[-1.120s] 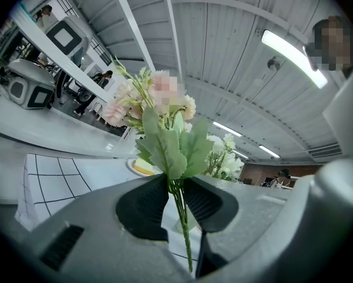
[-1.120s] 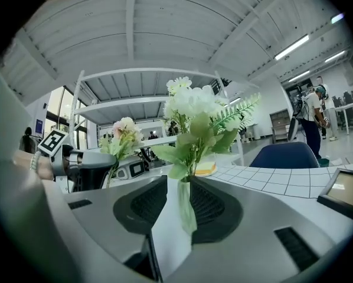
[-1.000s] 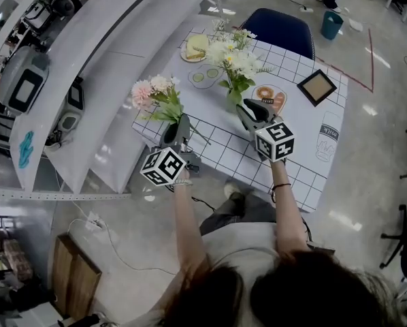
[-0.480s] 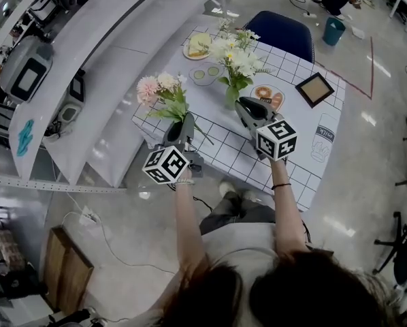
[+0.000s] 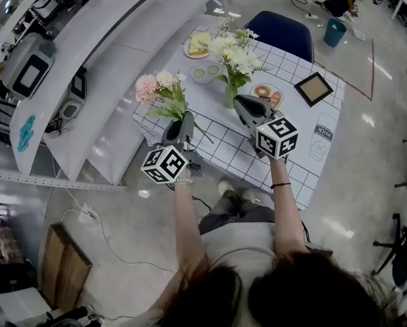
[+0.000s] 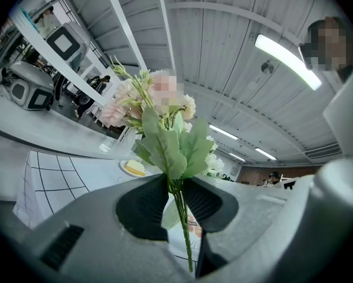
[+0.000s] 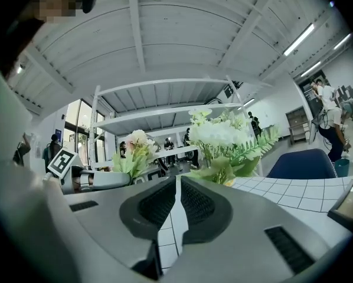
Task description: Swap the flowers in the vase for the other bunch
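Note:
My left gripper (image 5: pixel 182 122) is shut on the green stems of a pink and cream bunch (image 5: pixel 159 90), held over the table's left edge. In the left gripper view the stems (image 6: pixel 179 205) run down between the pads, under the leaves and blooms (image 6: pixel 159 108). A white bunch (image 5: pixel 234 54) stands in a green vase (image 5: pixel 230 96) mid-table. My right gripper (image 5: pixel 240 103) sits just right of the vase. Its jaws are closing to a thin slit with nothing between them (image 7: pixel 176 202). The white bunch (image 7: pixel 224 133) rises beyond its tips.
The white grid table (image 5: pixel 220 148) carries a plate with a cake slice (image 5: pixel 195 46), a plate of green slices (image 5: pixel 205 73), a doughnut plate (image 5: pixel 268 95) and a dark picture frame (image 5: pixel 316 87). A blue chair (image 5: pixel 285 29) stands behind. A long white counter (image 5: pixel 88 53) runs along the left.
The right gripper's jaws have come together from wide apart to a thin slit, and it has edged up beside the vase. The left gripper still grips the pink bunch.

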Action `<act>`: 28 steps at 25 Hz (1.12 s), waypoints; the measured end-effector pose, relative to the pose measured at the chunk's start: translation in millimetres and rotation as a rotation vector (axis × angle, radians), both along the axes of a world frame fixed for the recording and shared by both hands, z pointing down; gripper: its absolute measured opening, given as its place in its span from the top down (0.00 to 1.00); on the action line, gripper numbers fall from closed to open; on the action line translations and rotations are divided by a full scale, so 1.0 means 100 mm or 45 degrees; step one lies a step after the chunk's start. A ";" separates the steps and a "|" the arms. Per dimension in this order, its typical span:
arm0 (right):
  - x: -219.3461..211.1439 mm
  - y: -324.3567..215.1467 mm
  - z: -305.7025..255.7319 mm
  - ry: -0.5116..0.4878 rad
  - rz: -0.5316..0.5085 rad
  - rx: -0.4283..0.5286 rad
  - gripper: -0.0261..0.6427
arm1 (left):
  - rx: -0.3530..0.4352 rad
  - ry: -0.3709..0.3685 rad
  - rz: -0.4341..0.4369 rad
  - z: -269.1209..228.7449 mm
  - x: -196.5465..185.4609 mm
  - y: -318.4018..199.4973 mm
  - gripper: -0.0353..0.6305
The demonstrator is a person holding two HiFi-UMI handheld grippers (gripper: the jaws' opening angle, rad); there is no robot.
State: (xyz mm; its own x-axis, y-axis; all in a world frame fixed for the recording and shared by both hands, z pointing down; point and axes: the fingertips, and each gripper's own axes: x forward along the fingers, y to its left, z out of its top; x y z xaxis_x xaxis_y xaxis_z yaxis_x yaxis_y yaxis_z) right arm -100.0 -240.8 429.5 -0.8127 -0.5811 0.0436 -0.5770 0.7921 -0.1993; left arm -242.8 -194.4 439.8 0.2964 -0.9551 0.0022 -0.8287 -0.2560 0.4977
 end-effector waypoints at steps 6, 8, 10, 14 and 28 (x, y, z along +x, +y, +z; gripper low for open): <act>0.00 0.06 -0.16 -0.002 -0.023 0.062 0.94 | 0.016 -0.003 0.005 -0.06 0.05 0.03 0.83; 0.01 0.08 -0.19 0.009 -0.023 0.091 0.95 | 0.015 -0.002 0.004 -0.07 0.06 0.05 0.83; 0.02 0.11 -0.19 0.022 -0.033 0.103 0.95 | 0.017 -0.002 0.001 -0.07 0.08 0.06 0.83; 0.04 0.15 -0.16 0.044 -0.044 0.113 0.95 | 0.020 -0.004 0.002 -0.07 0.13 0.08 0.83; 0.14 0.13 -0.25 0.014 -0.040 0.131 0.95 | 0.045 -0.019 0.020 -0.14 0.26 0.06 0.83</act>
State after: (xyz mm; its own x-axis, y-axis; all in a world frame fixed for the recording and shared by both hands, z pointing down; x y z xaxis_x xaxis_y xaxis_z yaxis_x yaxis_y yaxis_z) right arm -86.3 -228.3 404.9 -0.8305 -0.5570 -0.0061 -0.5531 0.8258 -0.1097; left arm -216.5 -188.7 426.0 0.3112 -0.9500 -0.0267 -0.8317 -0.2858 0.4761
